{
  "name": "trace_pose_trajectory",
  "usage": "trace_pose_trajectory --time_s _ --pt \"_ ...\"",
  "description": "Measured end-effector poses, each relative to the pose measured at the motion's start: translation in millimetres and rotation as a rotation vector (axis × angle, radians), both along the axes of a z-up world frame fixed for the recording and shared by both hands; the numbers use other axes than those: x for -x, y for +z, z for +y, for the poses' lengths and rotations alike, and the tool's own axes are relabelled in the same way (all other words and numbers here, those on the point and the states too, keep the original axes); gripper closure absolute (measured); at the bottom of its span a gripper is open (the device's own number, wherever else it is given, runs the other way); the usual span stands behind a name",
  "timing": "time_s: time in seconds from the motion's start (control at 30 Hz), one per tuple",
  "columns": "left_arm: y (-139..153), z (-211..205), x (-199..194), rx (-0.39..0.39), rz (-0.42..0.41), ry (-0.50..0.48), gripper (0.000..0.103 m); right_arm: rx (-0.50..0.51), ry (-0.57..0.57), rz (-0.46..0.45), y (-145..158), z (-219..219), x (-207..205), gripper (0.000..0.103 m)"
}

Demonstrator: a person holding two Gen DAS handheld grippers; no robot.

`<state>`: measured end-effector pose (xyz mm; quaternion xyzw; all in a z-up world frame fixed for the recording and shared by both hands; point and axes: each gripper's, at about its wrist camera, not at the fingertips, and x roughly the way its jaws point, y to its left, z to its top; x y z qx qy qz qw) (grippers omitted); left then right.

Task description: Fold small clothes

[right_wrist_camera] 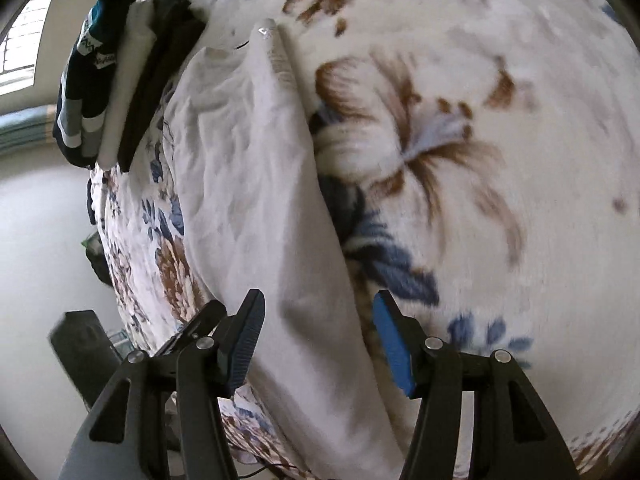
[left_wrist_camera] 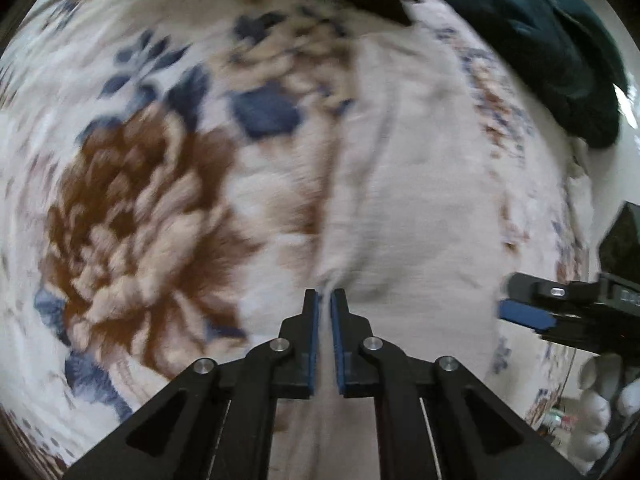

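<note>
White garment (right_wrist_camera: 256, 184), a small pale piece of clothing, lies stretched along a bed covered by a floral blanket (right_wrist_camera: 500, 128), already doubled into a long narrow strip with a label showing at its far end. Beyond that end, at the blanket's edge, sits a stack of folded clothes (right_wrist_camera: 120, 80): a dark teal patterned piece, a white one and a black one side by side.

The left tool (left_wrist_camera: 325, 300) has its pads drawn almost together, and a thin ridge of the pale cloth seems to run up between them; motion blur makes it hard to say for sure that the fabric is pinched. The right tool (right_wrist_camera: 318, 332) stands fairly wide, its pads astride the near end of the strip without pressing on it. In the left wrist view it shows at the right edge, carried by a white-gloved hand (left_wrist_camera: 600, 412).

Judging from this, the lengthwise fold is done and the crosswise fold is in hand. Next, the right tool would need to close on the near corner, matching the left, so both can lift that end and carry it over toward the label end, keeping the edges aligned.
</note>
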<state>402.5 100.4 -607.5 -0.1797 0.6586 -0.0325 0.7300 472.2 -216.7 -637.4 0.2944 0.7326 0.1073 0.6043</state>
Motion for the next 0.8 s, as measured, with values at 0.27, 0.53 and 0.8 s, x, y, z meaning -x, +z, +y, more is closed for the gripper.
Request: trace_pose_trajectory --time_s 0.27,0.53,0.8 --pt "38.0 14.0 9.8 0.11 -0.056 0.084 0.083 -0.042 -0.01 -0.006 9.6 -10.8 -2.1 0.044" --pt "13.2 -19.0 4.0 0.087 -0.029 0.016 0.071 -0.076 -0.007 0.03 -3.4 0.9 7.7 0.044" --pt "-0.6 -13.0 -2.5 0.092 0.021 0.032 0.088 -0.064 0.016 0.062 -24.2 7.8 9.3 0.044"
